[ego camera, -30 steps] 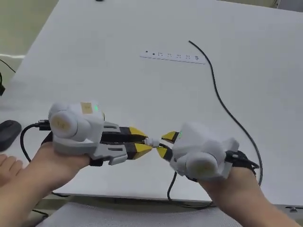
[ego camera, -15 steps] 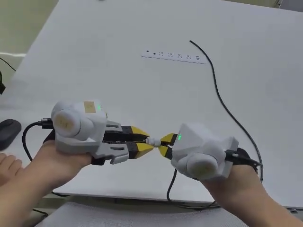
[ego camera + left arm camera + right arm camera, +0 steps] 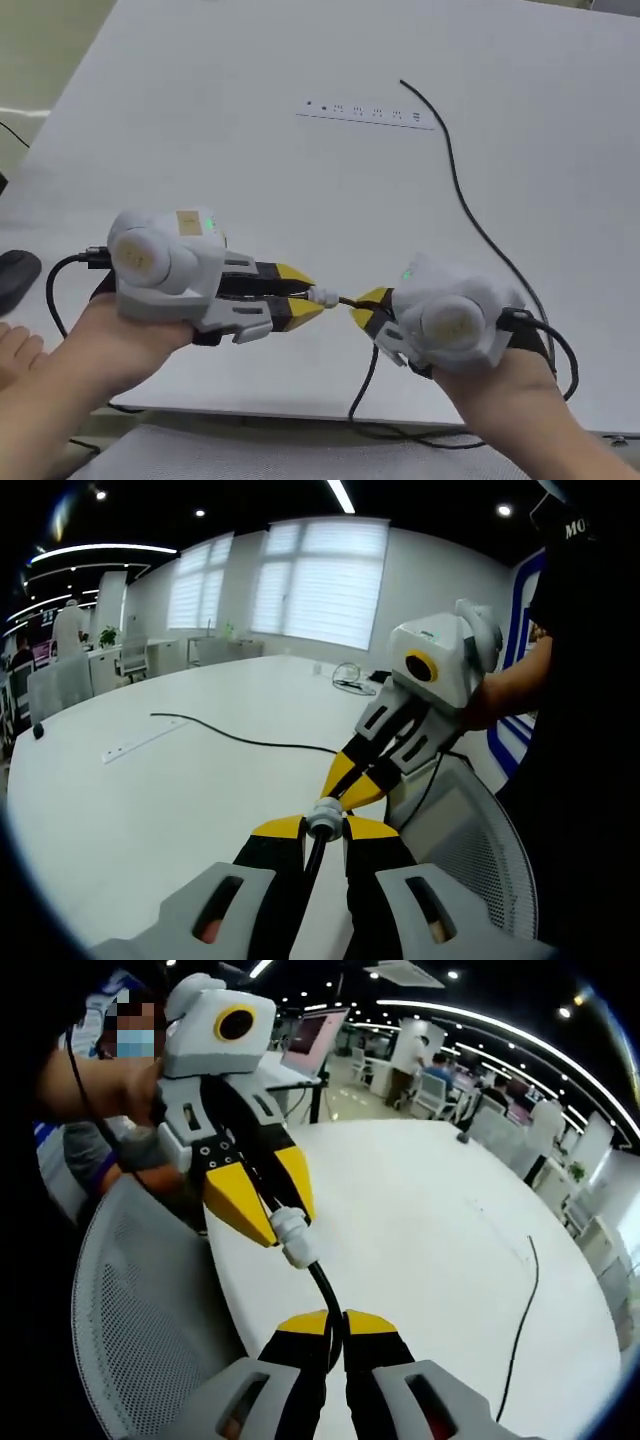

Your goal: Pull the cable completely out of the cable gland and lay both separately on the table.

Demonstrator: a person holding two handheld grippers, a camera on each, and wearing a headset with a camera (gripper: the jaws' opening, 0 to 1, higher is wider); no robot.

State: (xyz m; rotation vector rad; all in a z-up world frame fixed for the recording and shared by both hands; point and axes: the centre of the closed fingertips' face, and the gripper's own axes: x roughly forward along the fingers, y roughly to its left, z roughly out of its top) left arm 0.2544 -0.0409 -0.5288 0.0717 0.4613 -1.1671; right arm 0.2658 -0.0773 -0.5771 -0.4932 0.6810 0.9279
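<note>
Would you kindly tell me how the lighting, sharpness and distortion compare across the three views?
Head view: soft even light on the white table, only faint shadows, cable gland sharp. Left gripper view: strong fisheye curving, windows washed out bright. Right gripper view: fisheye too, ceiling lights bent into arcs, cable crisp, far room small and soft.

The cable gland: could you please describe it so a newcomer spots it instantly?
Above the near edge of the white table, two yellow-tipped grippers face each other. The cable gland is the small white fitting pinched in the left gripper, stubby, unlike the thin black cable running from it to the right gripper.
</note>
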